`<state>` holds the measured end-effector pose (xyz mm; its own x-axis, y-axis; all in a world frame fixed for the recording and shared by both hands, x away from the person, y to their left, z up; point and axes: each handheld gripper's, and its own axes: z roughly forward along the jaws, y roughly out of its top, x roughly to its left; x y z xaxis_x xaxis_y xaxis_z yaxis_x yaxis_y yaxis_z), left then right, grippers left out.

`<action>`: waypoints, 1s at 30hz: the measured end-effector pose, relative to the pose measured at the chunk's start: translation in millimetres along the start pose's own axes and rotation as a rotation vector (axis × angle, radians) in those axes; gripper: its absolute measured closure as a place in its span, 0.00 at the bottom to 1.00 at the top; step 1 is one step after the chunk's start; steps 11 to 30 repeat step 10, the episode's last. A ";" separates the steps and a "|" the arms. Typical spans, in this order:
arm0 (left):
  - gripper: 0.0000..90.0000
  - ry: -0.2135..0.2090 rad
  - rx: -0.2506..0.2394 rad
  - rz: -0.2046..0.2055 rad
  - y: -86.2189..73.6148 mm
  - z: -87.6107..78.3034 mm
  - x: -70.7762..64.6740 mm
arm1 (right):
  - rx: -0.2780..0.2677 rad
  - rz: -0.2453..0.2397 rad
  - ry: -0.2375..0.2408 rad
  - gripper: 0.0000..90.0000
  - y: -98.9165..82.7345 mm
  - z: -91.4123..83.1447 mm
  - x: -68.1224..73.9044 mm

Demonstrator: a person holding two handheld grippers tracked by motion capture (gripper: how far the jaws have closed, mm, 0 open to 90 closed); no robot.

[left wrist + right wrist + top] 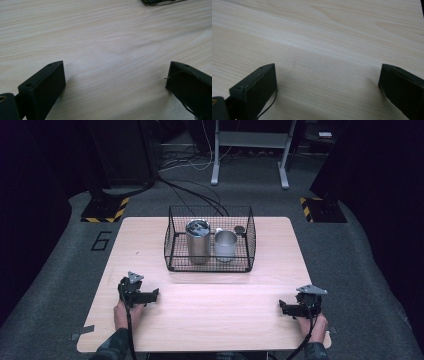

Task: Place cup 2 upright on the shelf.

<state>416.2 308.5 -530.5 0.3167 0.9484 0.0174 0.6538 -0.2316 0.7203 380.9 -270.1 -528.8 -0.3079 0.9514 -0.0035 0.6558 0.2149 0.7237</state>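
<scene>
A black wire basket (172,251) stands at the far middle of the wooden table (215,315). Inside it a tall steel tumbler (197,242) with a lid stands left of a shorter open steel cup (225,245), and a small dark round thing (240,229) lies behind the cup. My left gripper (154,294) rests near the table's front left, held by a hand, pointing right. Its jaws stand wide apart over bare wood (113,72). My right gripper (282,307) rests at the front right, pointing left, jaws also wide apart over bare wood (327,72).
The table stands on grey carpet. Beyond it are the legs of a grey stand (216,167), cables on the floor (190,190), and two yellow-and-black striped bases (105,210) at left and right. A dark edge of the other gripper (162,1) shows at the top.
</scene>
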 end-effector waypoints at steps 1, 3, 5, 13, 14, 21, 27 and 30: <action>0.02 0.001 -0.006 -0.008 -0.1 0.4 -0.5 | 0.004 0.001 0.003 0.01 0.1 1.2 -1.6; 0.02 0.001 -0.007 -0.009 0.0 0.5 -0.6 | 0.007 0.006 0.006 0.00 0.4 1.7 -2.4; 0.02 0.001 -0.006 -0.008 -0.1 0.4 -0.5 | 0.006 0.001 0.005 0.00 0.7 2.2 -2.5; 0.02 0.001 -0.008 -0.011 -0.1 0.5 -0.7 | 0.006 0.002 0.004 0.00 0.6 2.2 -2.3; 0.02 0.001 -0.008 -0.011 -0.1 0.5 -0.7 | 0.006 0.002 0.004 0.00 0.6 2.2 -2.3; 0.02 0.001 -0.008 -0.011 -0.1 0.5 -0.7 | 0.006 0.002 0.004 0.00 0.6 2.2 -2.3; 0.02 0.001 -0.008 -0.011 -0.1 0.5 -0.7 | 0.006 0.002 0.004 0.00 0.6 2.2 -2.3; 0.02 0.001 -0.008 -0.011 -0.1 0.5 -0.7 | 0.006 0.002 0.004 0.00 0.6 2.2 -2.3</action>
